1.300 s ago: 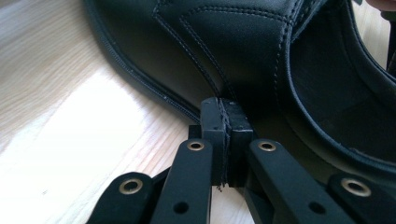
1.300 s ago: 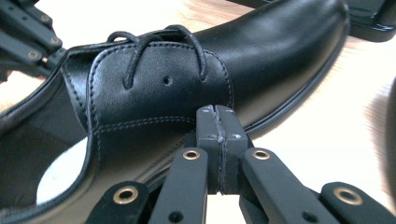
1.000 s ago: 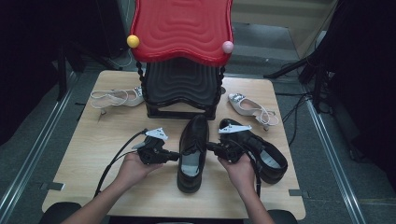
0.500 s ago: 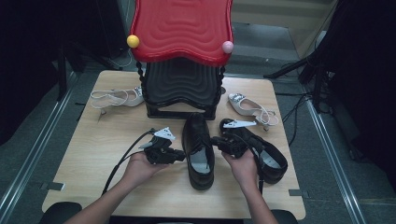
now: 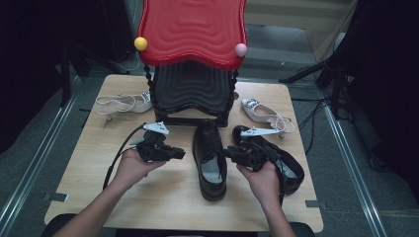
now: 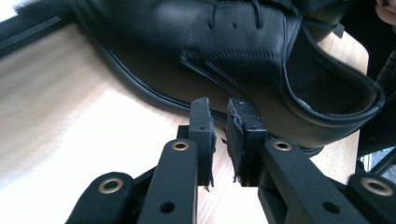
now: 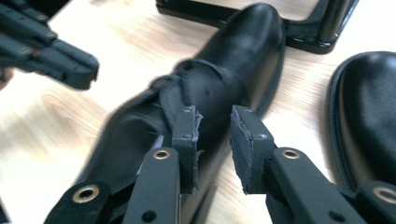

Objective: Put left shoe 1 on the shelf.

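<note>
A black leather lace-up shoe (image 5: 210,158) stands upright on the wooden table (image 5: 163,197), toe pointing away from me. My left gripper (image 5: 182,154) hovers just left of it. In the left gripper view the jaws (image 6: 219,107) have just been closing to a narrow gap with nothing between them, and the shoe's side (image 6: 243,46) lies just beyond. My right gripper (image 5: 228,152) hovers at the shoe's right side. Its jaws (image 7: 212,114) have just been opening and stand apart above the shoe (image 7: 243,51), gripping nothing.
A second black shoe (image 5: 281,160) lies to the right under my right hand. A black stand (image 5: 192,91) with a red wavy top (image 5: 192,29) sits at the back centre. White heeled sandals lie at back left (image 5: 123,103) and back right (image 5: 264,113).
The middle shoe was held tilted between both grippers, then set upright. Both grippers have let go, drawn back from its sides and risen a little.
</note>
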A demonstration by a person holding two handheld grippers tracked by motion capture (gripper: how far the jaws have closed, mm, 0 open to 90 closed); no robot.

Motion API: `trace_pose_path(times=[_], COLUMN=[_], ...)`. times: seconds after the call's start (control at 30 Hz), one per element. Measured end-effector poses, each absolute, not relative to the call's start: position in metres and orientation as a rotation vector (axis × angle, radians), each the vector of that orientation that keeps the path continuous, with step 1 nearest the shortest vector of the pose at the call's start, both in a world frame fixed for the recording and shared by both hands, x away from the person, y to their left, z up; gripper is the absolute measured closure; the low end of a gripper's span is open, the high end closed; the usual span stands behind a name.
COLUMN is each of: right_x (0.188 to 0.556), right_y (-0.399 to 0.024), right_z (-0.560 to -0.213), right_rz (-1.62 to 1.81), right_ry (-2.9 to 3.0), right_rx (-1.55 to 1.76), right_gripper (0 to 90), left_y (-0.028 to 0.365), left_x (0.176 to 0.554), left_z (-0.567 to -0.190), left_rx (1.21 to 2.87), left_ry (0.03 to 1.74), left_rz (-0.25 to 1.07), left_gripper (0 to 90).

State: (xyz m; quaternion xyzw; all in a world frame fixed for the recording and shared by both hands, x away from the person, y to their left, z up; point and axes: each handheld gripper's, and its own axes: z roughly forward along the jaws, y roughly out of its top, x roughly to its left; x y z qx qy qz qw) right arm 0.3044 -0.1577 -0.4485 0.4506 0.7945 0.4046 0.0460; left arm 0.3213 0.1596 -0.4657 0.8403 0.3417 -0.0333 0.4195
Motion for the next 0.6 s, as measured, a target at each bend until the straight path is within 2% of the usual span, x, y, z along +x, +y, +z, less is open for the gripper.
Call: trace_pose_path(times=[0.17, 0.43, 0.6], right_x=[0.290, 0.285, 0.284], right_y=[-0.142, -0.121, -0.108], right_z=[-0.436, -0.442, -0.447], right_rz=[1.241, 1.221, 1.199], right_ry=[2.483, 2.578, 2.611], right_rx=[1.328, 1.285, 1.283], right_gripper=[70.1, 68.2, 63.8], left_y=[0.172, 0.182, 0.183], left_x=[0.333, 0.347, 0.355], left_z=[-0.446, -0.416, -0.401], left_rx=[2.085, 2.072, 2.084], left_ry=[0.857, 0.834, 0.812], left_rz=[-0.067, -0.015, 0.007], left_gripper=[85.5, 85.3, 85.5])
